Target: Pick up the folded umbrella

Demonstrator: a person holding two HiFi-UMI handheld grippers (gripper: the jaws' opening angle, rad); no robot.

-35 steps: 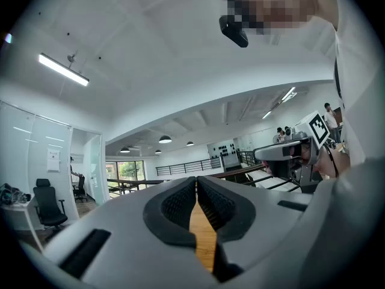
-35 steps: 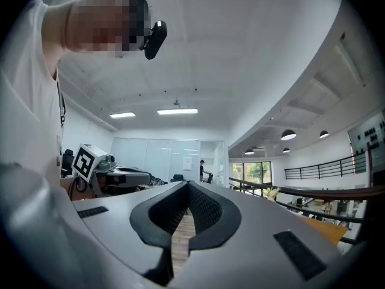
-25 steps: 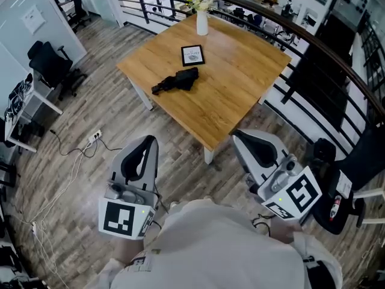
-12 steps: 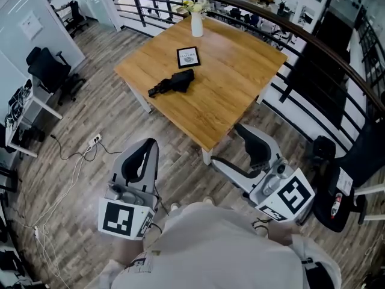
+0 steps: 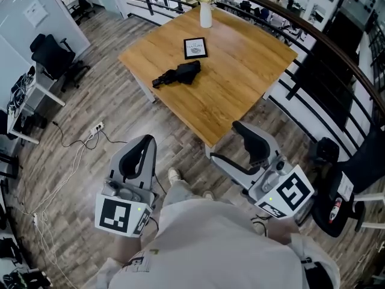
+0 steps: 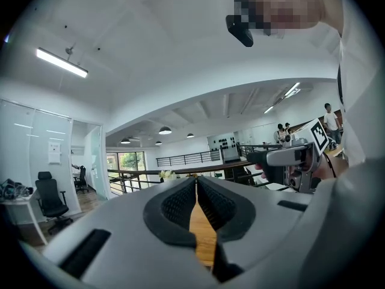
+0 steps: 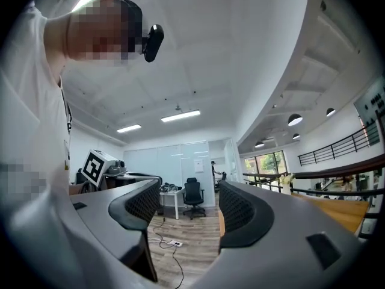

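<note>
Umbrella (image 5: 177,75) lies folded on the table (image 5: 240,77), this side of a frame (image 5: 195,47), well apart from both my grippers. The step is the approach, I judge: reach in level and set the open jaws across the thick middle, not the thin end. Right gripper (image 5: 227,143): jaws wide apart, nothing between. Left gripper (image 5: 146,142): pads together, empty.

Light, seemingly beige shirt (image 5: 222,245)

Wood-plank floor (image 5: 114,122) around square wooden table (image 5: 240,83); dark railing (image 5: 296,84) along its far sides, black office chair (image 5: 53,56) to its left.
</note>
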